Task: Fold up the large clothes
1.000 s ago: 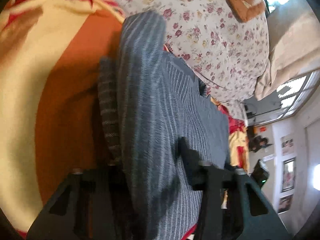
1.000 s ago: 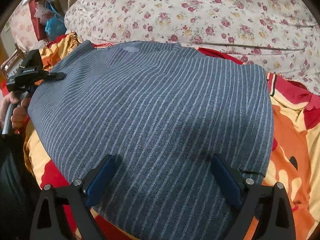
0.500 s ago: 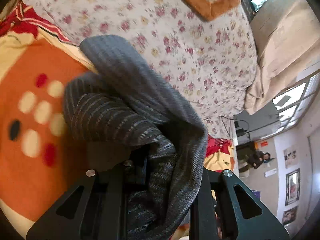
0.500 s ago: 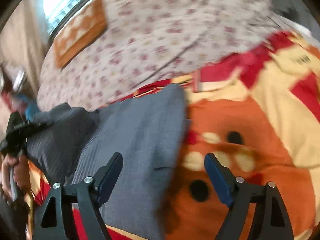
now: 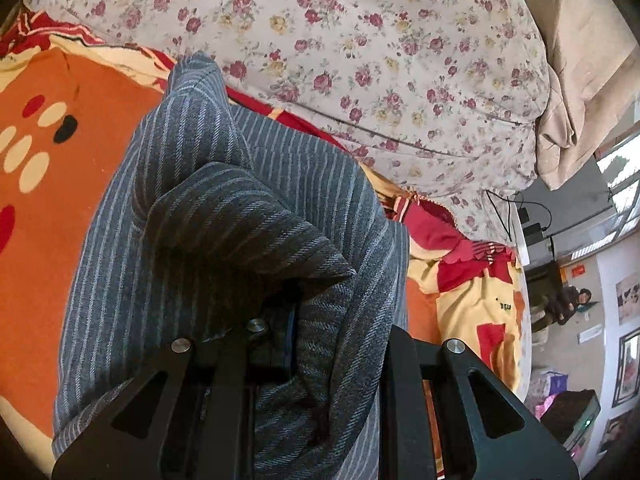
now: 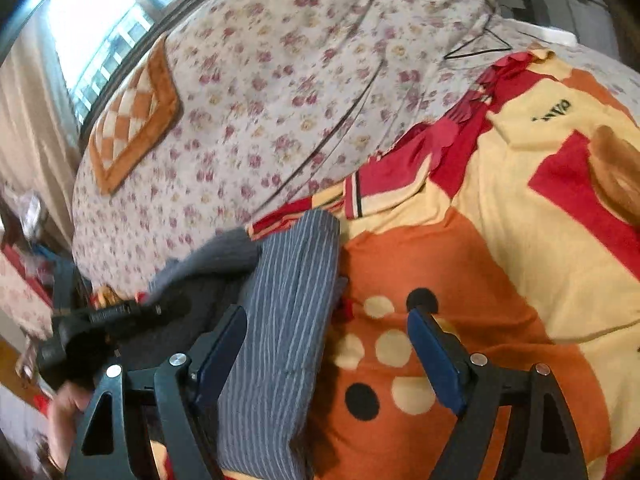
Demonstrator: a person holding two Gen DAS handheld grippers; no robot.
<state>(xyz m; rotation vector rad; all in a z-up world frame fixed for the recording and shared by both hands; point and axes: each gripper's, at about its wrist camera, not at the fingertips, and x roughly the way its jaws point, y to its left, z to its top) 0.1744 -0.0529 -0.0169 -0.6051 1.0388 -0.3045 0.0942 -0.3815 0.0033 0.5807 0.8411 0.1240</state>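
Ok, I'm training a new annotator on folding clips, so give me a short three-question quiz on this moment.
1. True or false: the left gripper is clamped on the grey striped garment.
2. What lies between the right gripper's blue pads? A) floral quilt B) the garment's edge and bare orange blanket C) a pillow
3. Fill in: behind the garment lies a quilt printed with small ____.

Key: 1 true; 2 B, with the pads apart and pressing on nothing; 3 flowers.

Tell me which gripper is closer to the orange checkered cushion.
Neither clearly. The orange checkered cushion lies far up the bed from the right gripper; the left gripper, clamping the striped garment, is similarly distant.
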